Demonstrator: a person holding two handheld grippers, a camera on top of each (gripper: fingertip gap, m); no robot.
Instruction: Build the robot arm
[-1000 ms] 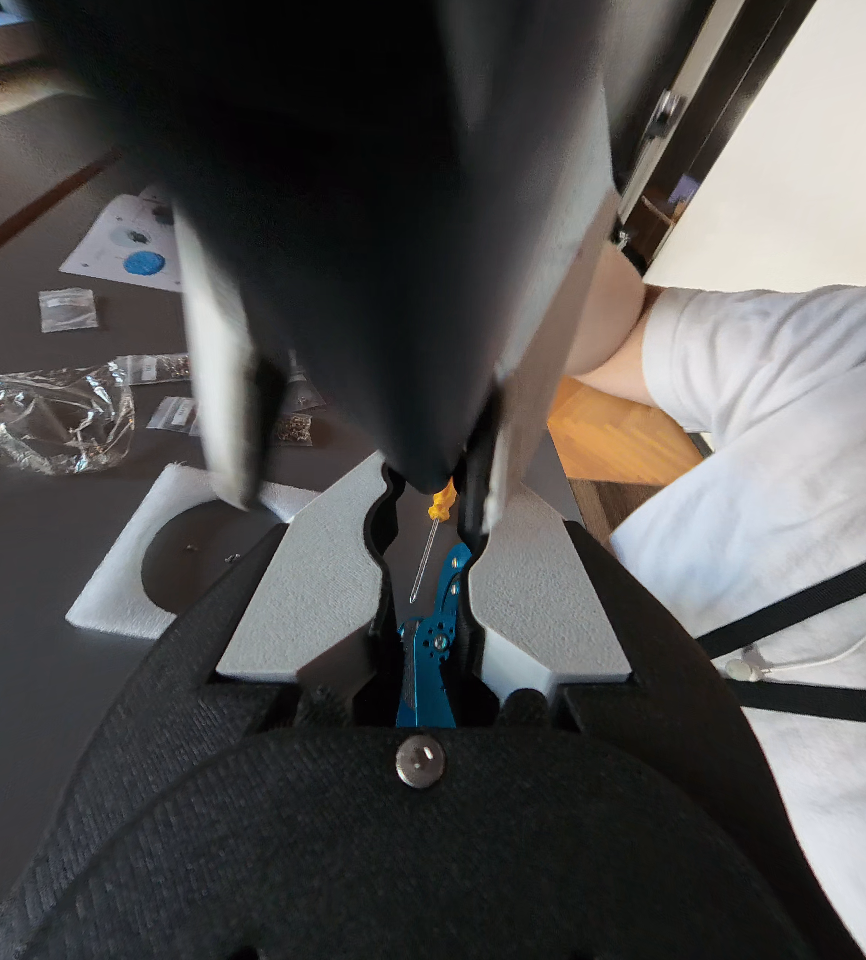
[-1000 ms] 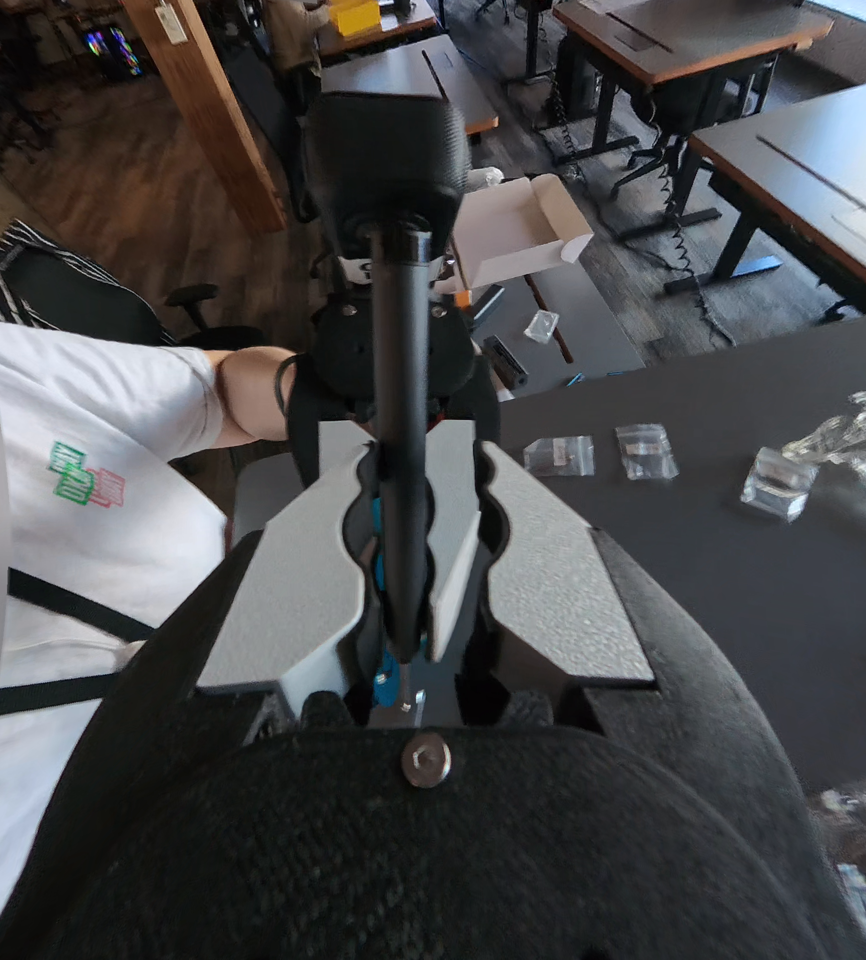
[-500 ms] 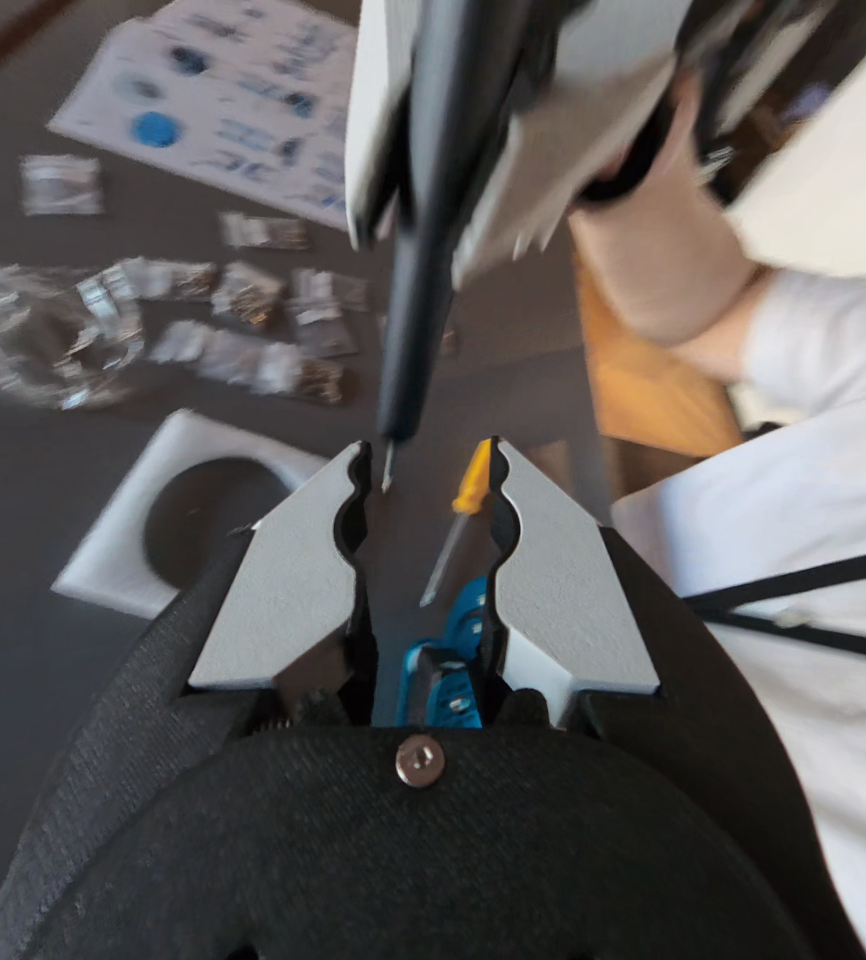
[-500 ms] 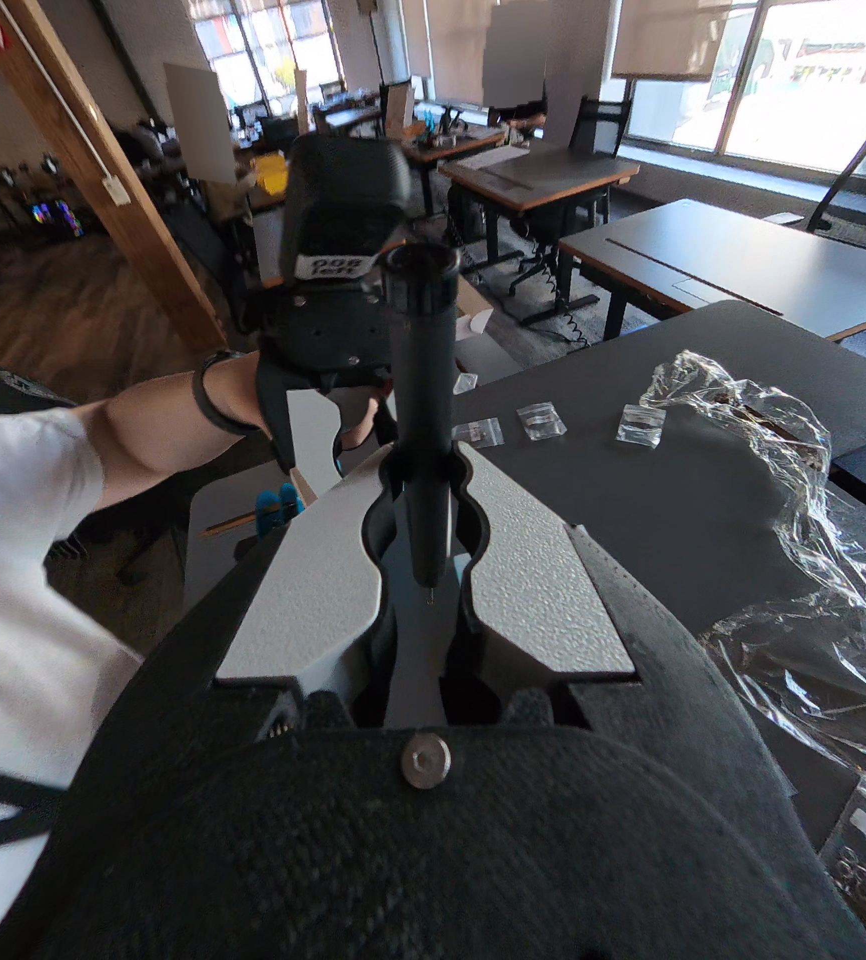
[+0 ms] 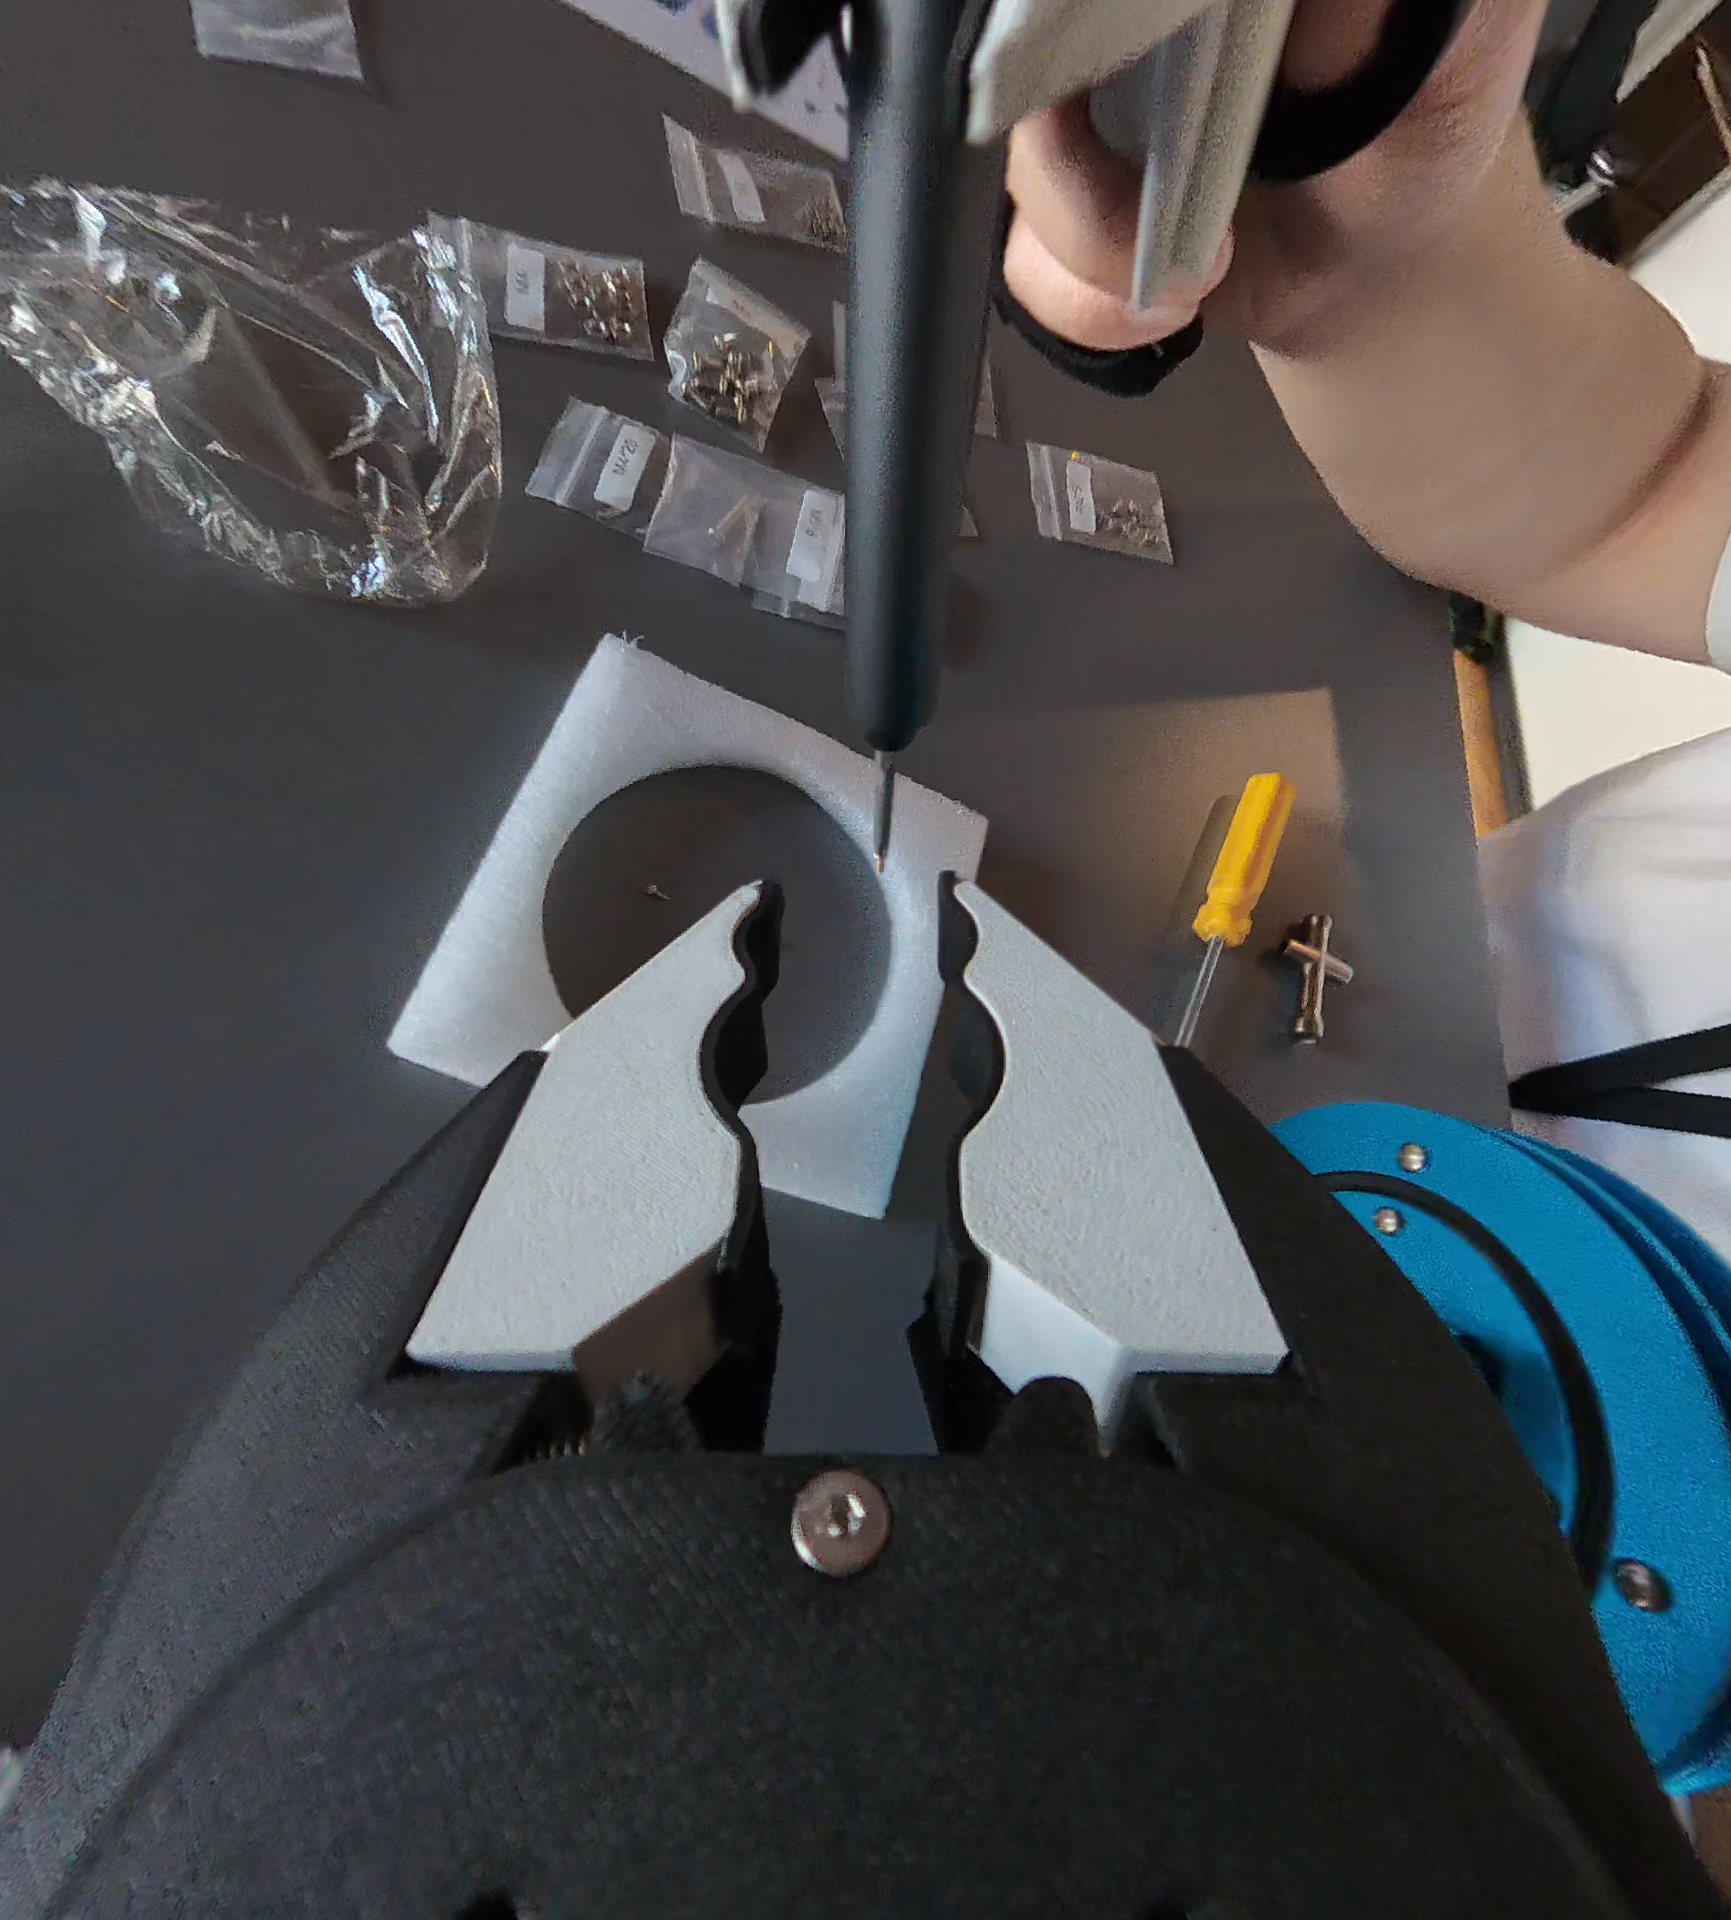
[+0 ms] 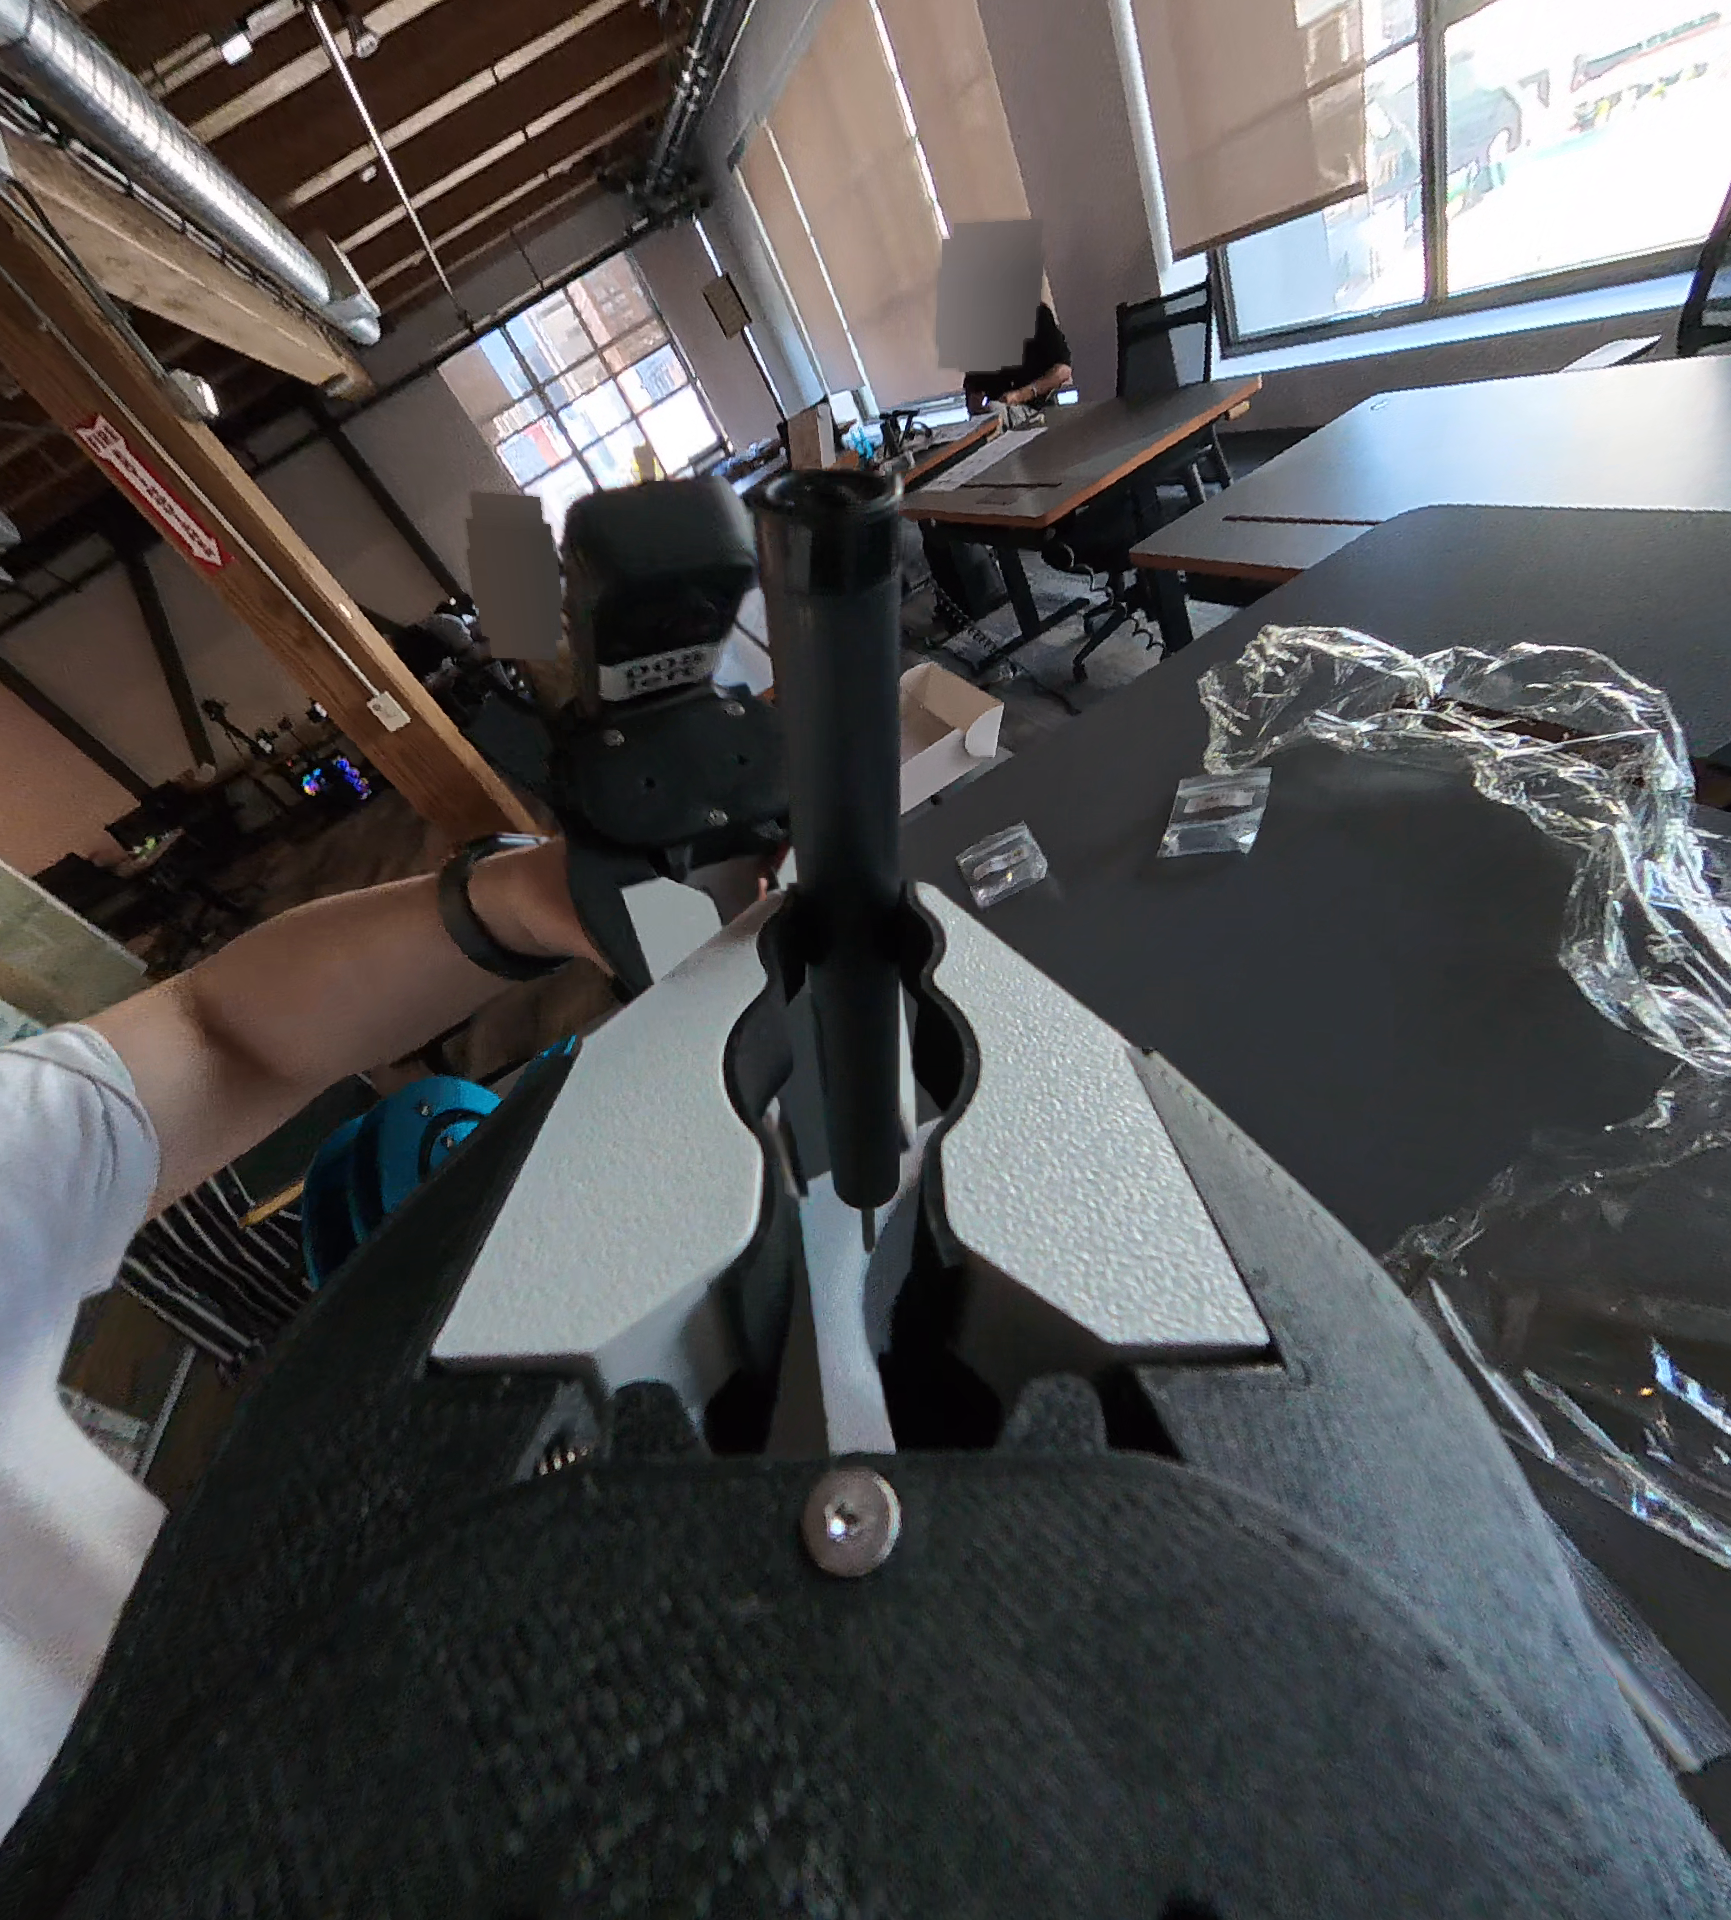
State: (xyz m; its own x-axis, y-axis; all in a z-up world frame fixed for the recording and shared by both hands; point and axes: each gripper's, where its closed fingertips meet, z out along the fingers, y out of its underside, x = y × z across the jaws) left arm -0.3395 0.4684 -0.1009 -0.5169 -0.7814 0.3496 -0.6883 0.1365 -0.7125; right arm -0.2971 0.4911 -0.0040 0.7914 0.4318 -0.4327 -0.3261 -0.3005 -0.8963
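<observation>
My left gripper (image 5: 856,888) is open and empty, low over a white foam square (image 5: 653,717) with a round hole. A tiny screw (image 5: 653,890) lies in the hole. My right gripper (image 6: 845,904) is shut on a black screwdriver (image 6: 840,748), which it holds upright. In the left wrist view the screwdriver (image 5: 892,468) comes down from above, and its tip is at the foam's rim, just beyond my left fingertips. A blue round metal part (image 5: 1567,1403) sits to the right of my left gripper and also shows in the right wrist view (image 6: 393,1143).
A yellow screwdriver (image 5: 1235,873) and a small metal cross wrench (image 5: 1313,971) lie right of the foam. Several small bags of screws (image 5: 736,353) and crumpled clear wrap (image 5: 248,395) lie farther back on the dark table (image 5: 165,883). The person's arm (image 5: 1443,416) reaches in from the right. There is about 10 centimeters between the tips of the two grippers.
My left gripper opened, let go of the blue part and moved left over the foam. My right gripper drew the black screwdriver out from between the left jaws and raised it.
</observation>
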